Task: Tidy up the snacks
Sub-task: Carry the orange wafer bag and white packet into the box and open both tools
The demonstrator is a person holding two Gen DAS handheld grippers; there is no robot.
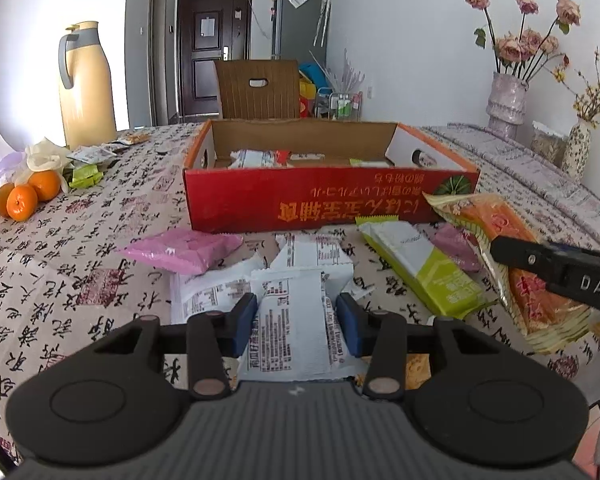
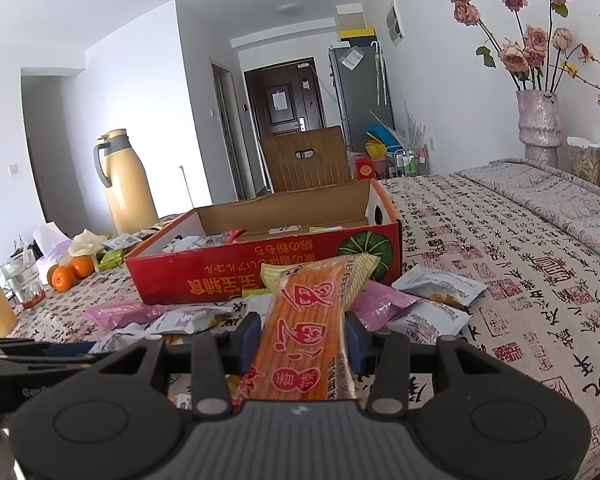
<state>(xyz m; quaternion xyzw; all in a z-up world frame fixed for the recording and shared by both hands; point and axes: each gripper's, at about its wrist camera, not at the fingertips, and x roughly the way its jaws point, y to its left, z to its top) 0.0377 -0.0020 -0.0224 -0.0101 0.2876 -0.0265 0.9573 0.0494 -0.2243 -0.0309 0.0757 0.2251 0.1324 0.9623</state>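
Note:
My left gripper [image 1: 297,326] is shut on a white snack packet [image 1: 292,300] with red and black print, its blue pads pinching the wrapper's sides low over the table. My right gripper [image 2: 302,340] is shut on a long orange snack packet [image 2: 308,308] that points toward the box; the same orange packet [image 1: 500,220] shows at the right of the left wrist view. The open red cardboard box [image 1: 332,204] stands just beyond both grippers and holds several packets. In the right wrist view the box [image 2: 236,276] is ahead and slightly left.
Loose on the patterned tablecloth [image 1: 100,280] lie a pink packet [image 1: 184,250], a green-and-white packet [image 1: 424,264] and more white packets [image 2: 440,286]. Oranges [image 1: 24,198] and a yellow thermos [image 1: 86,88] stand at the left, flower vases [image 1: 506,104] at the right, a chair [image 1: 260,90] behind.

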